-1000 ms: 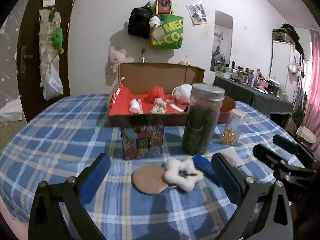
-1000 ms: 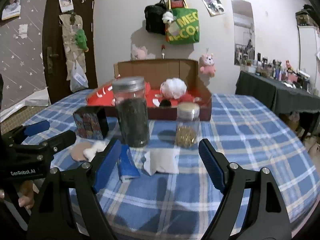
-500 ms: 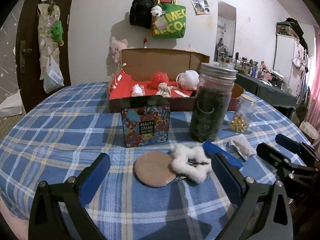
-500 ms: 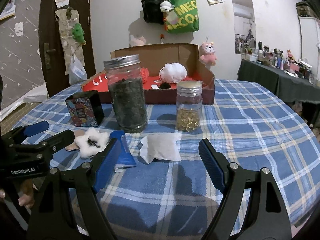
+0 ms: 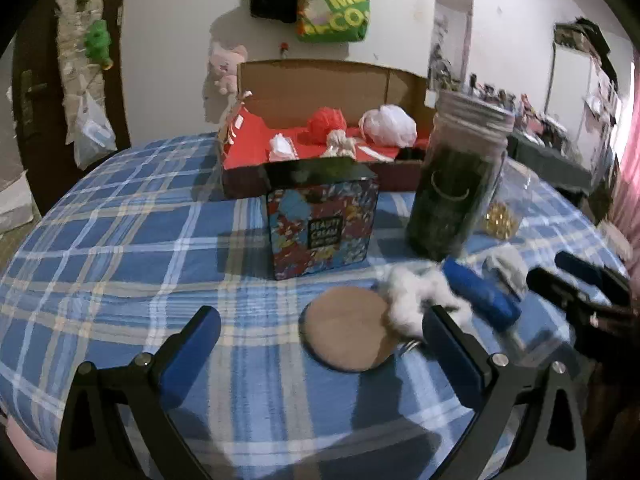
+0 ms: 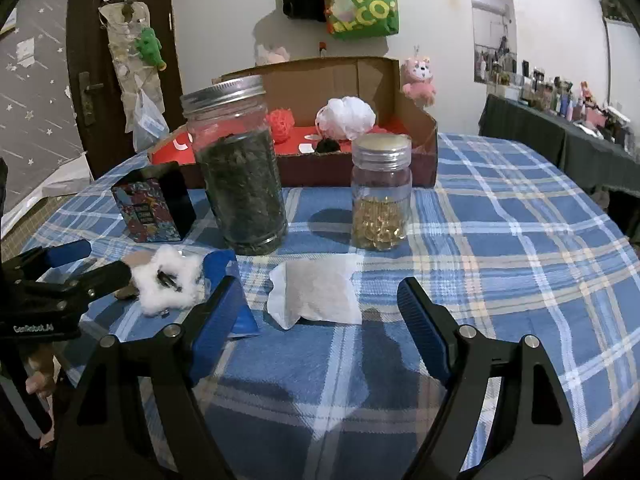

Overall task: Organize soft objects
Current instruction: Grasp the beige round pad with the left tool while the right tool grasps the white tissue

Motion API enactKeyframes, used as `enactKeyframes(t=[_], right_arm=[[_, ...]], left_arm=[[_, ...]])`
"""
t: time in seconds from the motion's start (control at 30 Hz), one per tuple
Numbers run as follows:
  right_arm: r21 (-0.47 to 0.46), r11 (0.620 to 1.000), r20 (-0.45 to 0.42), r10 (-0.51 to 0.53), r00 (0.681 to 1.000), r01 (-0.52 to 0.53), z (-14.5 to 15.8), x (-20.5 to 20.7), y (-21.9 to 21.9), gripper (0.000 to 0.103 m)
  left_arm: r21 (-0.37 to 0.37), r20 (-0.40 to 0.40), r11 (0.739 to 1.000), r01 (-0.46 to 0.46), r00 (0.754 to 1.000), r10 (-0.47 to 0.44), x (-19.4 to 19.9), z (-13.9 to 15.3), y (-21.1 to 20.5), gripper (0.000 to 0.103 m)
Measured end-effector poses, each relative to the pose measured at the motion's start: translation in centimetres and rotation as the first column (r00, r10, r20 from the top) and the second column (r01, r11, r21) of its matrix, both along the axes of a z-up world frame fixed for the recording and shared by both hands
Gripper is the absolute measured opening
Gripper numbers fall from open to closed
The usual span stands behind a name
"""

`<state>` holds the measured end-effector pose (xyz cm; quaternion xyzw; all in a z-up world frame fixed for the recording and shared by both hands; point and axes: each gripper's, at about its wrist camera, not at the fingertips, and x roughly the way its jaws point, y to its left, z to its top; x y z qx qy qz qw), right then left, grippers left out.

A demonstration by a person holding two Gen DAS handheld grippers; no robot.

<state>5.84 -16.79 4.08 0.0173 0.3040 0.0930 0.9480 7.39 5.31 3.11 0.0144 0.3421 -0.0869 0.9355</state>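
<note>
Right wrist view: the right gripper (image 6: 314, 318) stands with its jaws spread wide and nothing between the pads; it hangs just above the blue plaid tablecloth (image 6: 500, 248), and a white flat pouch (image 6: 318, 292) lies on the cloth ahead, in line with the gap and apart from both fingers. Just left of the left finger lies a blue packet (image 6: 224, 276), and beside that a white fluffy star-shaped piece (image 6: 168, 286). Behind these stand a tall jar of dark leaves (image 6: 240, 184) and a small jar of golden capsules (image 6: 380, 196), both upright and capped. The left gripper (image 5: 320, 344), seen from its own camera, is likewise released, holding nothing; a round tan pad (image 5: 346, 334) lies on the cloth in line with its gap, and the fluffy piece (image 5: 416, 296) sits touching the pad's right edge, just ahead of the right finger. A patterned box marked beauty cream (image 5: 322, 224) stands further off. At the back, an open cardboard box with a red floor (image 5: 248, 148) holds a red mesh puff (image 5: 326, 122), a white mesh puff (image 5: 388, 124) and smaller soft pieces.
</note>
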Motion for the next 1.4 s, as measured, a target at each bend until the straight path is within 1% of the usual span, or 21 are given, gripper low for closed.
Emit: enactKeyframes(t=[0.13,0.23,0.33,0.37,0.4,0.43,0.47,0.5,0.53,0.57,0.6,0.63,0.67,0.73,0.83,0.9,1.1,1.4], right_arm=[[0.002,1.000,-0.041,-0.008,0.999,0.008,-0.2,0.8,-0.1,0.080],[-0.003,1.000,-0.087,-0.016,0.996,0.016,-0.5,1.7,-0.2,0.080],[0.008,1.000,-0.125,-0.023,0.992,0.024,-0.8,2.4,-0.4,0.080],[0.018,1.000,-0.135,-0.018,0.991,0.020,-0.9,2.6,-0.4,0.080],[0.024,1.000,-0.141,-0.012,0.990,0.015,-1.0,2.7,-0.5,0.080],[0.024,1.000,-0.144,-0.005,0.990,0.009,-1.0,2.7,-0.4,0.079],[0.023,1.000,-0.145,0.003,0.989,0.000,-1.1,2.8,-0.3,0.074],[0.018,1.000,-0.146,0.022,0.989,-0.019,-1.1,2.9,-0.1,0.051],[0.013,0.999,-0.146,0.035,0.989,-0.033,-1.1,2.9,0.1,0.038],[0.013,0.998,-0.143,0.055,0.988,-0.053,-1.2,2.9,0.2,0.029],[0.024,0.997,-0.148,0.072,0.986,-0.069,-1.3,3.0,0.3,0.020],[0.031,0.997,-0.150,0.081,0.985,-0.077,-1.4,2.9,0.3,0.013],[0.034,0.995,-0.142,0.094,0.985,-0.090,-1.3,2.7,0.4,0.011],[0.038,0.994,-0.115,0.107,0.988,-0.103,-0.8,2.0,0.4,0.011],[0.020,0.992,-0.086,0.126,0.988,-0.125,0.0,1.3,0.7,0.011],[0.032,0.990,-0.072,0.136,0.988,-0.134,0.5,1.0,0.7,0.011],[0.052,0.988,-0.064,0.152,0.986,-0.149,1.3,0.9,0.6,0.011],[0.066,0.987,-0.079,0.150,0.986,-0.145,1.3,0.7,0.4,0.011]], left_arm=[[0.013,-0.068,0.999,0.052,0.996,-0.051,0.7,-0.3,0.3,0.103],[0.012,-0.130,0.997,0.077,0.989,-0.075,1.7,-1.0,0.0,0.097],[0.049,-0.132,0.995,0.084,0.988,-0.077,2.0,-1.3,-0.6,0.095],[0.057,-0.126,0.994,0.088,0.989,-0.080,2.0,-1.4,-0.8,0.092],[0.055,-0.118,0.994,0.094,0.989,-0.087,2.0,-1.4,-0.9,0.085],[0.053,-0.113,0.993,0.102,0.989,-0.095,2.1,-1.3,-1.1,0.081],[0.051,-0.107,0.992,0.112,0.989,-0.106,2.1,-1.3,-1.2,0.070],[0.044,-0.100,0.991,0.125,0.988,-0.121,2.1,-1.2,-1.4,0.051],[0.036,-0.096,0.990,0.136,0.987,-0.132,2.0,-1.1,-1.5,0.050],[0.018,-0.097,0.990,0.143,0.985,-0.141,2.1,-0.9,-1.4,0.047],[-0.015,-0.106,0.988,0.156,0.982,-0.156,2.1,-0.8,-1.3,0.038],[-0.029,-0.106,0.987,0.156,0.982,-0.158,2.1,-0.6,-1.2,0.030],[-0.029,-0.104,0.989,0.145,0.984,-0.147,2.1,-0.4,-1.2,0.022],[-0.021,-0.099,0.990,0.137,0.985,-0.138,2.0,0.0,-1.1,0.022],[-0.033,-0.085,0.989,0.143,0.986,-0.145,1.7,0.5,-1.0,0.020],[-0.039,-0.075,0.989,0.145,0.986,-0.147,1.6,0.9,-1.0,0.019],[-0.042,-0.055,0.984,0.173,0.983,-0.175,1.1,1.8,-1.7,0.018],[-0.040,-0.055,0.984,0.173,0.983,-0.176,1.0,2.0,-2.2,0.018]])
